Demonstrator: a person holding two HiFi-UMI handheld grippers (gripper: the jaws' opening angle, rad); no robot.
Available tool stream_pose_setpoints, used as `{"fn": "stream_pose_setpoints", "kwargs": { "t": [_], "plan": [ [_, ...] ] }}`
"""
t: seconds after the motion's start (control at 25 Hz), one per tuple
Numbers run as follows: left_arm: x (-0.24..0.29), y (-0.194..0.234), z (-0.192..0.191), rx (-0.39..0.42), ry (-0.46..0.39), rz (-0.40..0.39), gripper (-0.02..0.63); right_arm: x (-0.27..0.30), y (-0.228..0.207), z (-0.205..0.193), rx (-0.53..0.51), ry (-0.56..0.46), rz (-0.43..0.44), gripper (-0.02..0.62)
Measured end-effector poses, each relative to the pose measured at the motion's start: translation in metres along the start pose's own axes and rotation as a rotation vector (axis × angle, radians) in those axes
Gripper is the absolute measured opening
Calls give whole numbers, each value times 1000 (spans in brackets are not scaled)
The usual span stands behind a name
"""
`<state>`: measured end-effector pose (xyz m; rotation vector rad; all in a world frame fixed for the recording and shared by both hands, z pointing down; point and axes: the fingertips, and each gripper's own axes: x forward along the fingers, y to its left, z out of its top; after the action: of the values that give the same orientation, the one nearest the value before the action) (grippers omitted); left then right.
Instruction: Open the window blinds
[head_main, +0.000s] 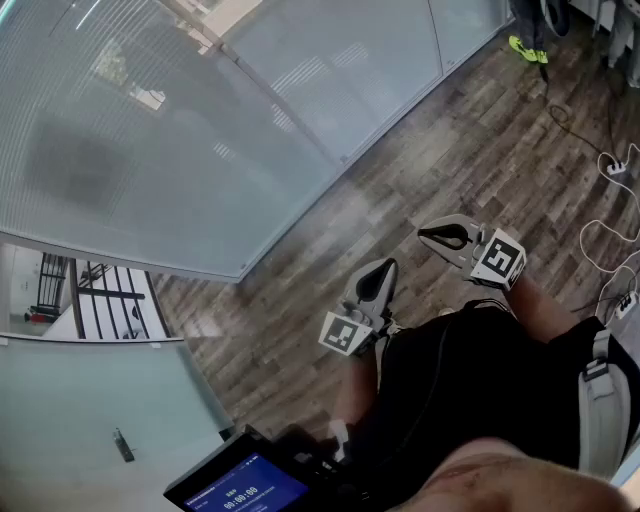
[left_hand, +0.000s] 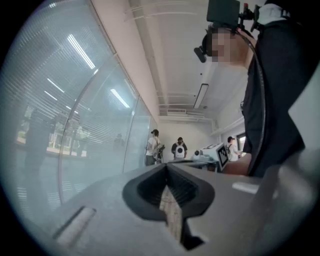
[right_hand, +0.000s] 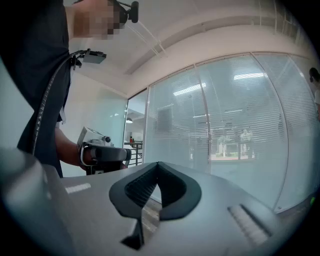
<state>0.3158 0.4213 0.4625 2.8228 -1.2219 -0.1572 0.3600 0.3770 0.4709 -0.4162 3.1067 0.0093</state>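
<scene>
The window blinds (head_main: 150, 130) hang behind a glass wall that takes up the upper left of the head view, and their slats look shut. Both grippers are held low over the wood floor, in front of the person and apart from the glass. My left gripper (head_main: 377, 272) is shut with nothing between its jaws. To its right, my right gripper (head_main: 432, 236) is also shut and empty. In the left gripper view the jaw tips (left_hand: 167, 167) meet, with the blinds (left_hand: 60, 125) off to the left. In the right gripper view the jaw tips (right_hand: 159, 165) meet too, and the blinds (right_hand: 235, 130) stand ahead on the right.
White cables (head_main: 610, 230) trail over the floor at the right. A device with a blue screen (head_main: 240, 485) is at the bottom edge. A black railing (head_main: 100, 295) shows beyond the glass corner at left. Several people (left_hand: 179, 149) stand far down the corridor.
</scene>
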Motion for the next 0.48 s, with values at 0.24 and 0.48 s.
{"fn": "stream_pose_setpoints", "kwargs": {
  "t": [0.24,0.48],
  "plan": [
    [9,-5,8,-11,-6,-14,2,-5,-1,5,3,-8,11,5],
    [13,-10,2,-2,9,-21,2,-9,3,0,21,3,42,5]
  ]
}}
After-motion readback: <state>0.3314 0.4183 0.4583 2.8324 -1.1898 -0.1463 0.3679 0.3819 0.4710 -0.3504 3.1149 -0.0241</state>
